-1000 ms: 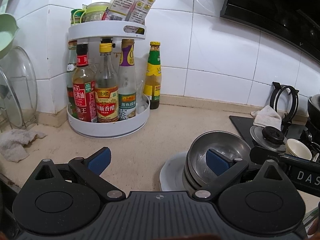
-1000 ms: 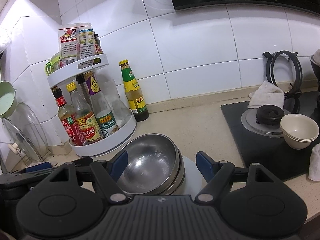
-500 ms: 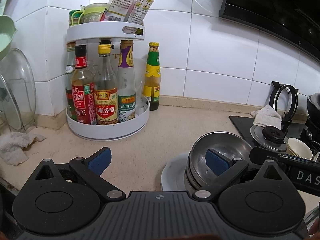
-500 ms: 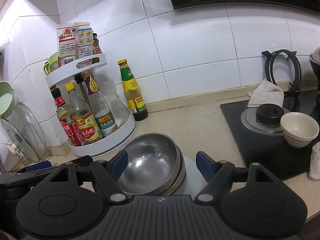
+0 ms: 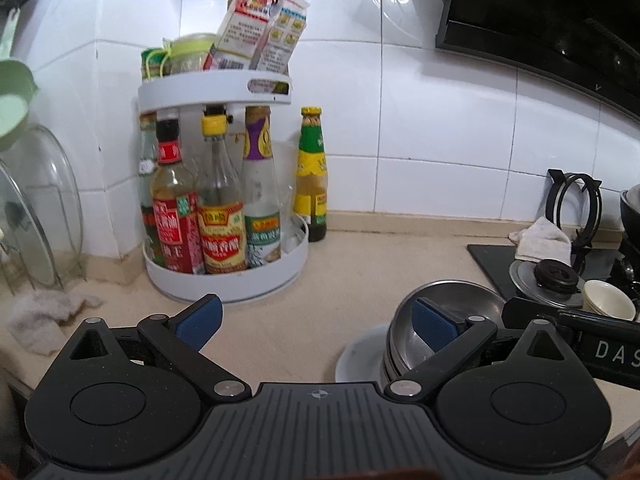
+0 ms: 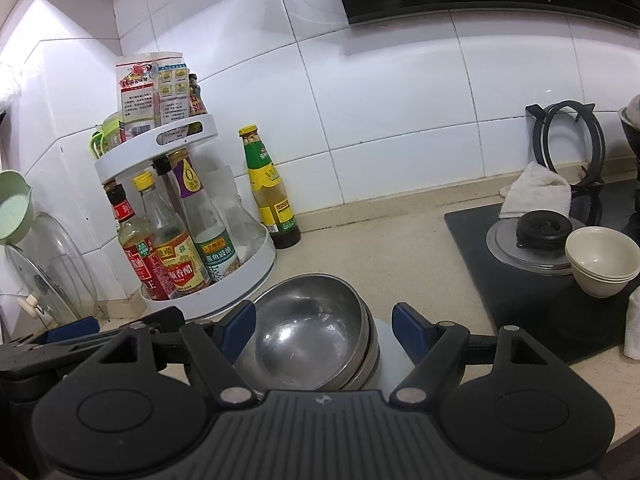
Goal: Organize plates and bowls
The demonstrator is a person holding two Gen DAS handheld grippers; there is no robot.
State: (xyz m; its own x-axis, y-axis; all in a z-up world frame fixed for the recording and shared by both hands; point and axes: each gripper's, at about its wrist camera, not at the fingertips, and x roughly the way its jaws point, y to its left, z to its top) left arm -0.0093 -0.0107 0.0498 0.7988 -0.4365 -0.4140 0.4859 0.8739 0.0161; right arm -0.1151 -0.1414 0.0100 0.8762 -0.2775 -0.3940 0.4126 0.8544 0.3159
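A stack of steel bowls (image 6: 316, 324) sits on a white plate (image 6: 390, 364) on the beige counter; it also shows in the left wrist view (image 5: 444, 312) at the lower right. My right gripper (image 6: 324, 328) is open and empty, its blue pads on either side of the stack. My left gripper (image 5: 316, 320) is open and empty to the left of the stack, its right pad over the bowl rim. A stack of cream bowls (image 6: 604, 264) stands on the black hob.
A white two-tier rack of sauce bottles (image 5: 220, 200) stands at the back left, with a green-capped bottle (image 5: 312, 176) beside it. Glass lids (image 5: 36, 216) lean at the far left above a rag (image 5: 44, 316). A burner cap (image 6: 540, 232), cloth (image 6: 536, 196) and pan support (image 6: 568, 140) are on the hob.
Both grippers have drifted slightly; the scene has shifted a little in both views. The bowls and plate have not moved.
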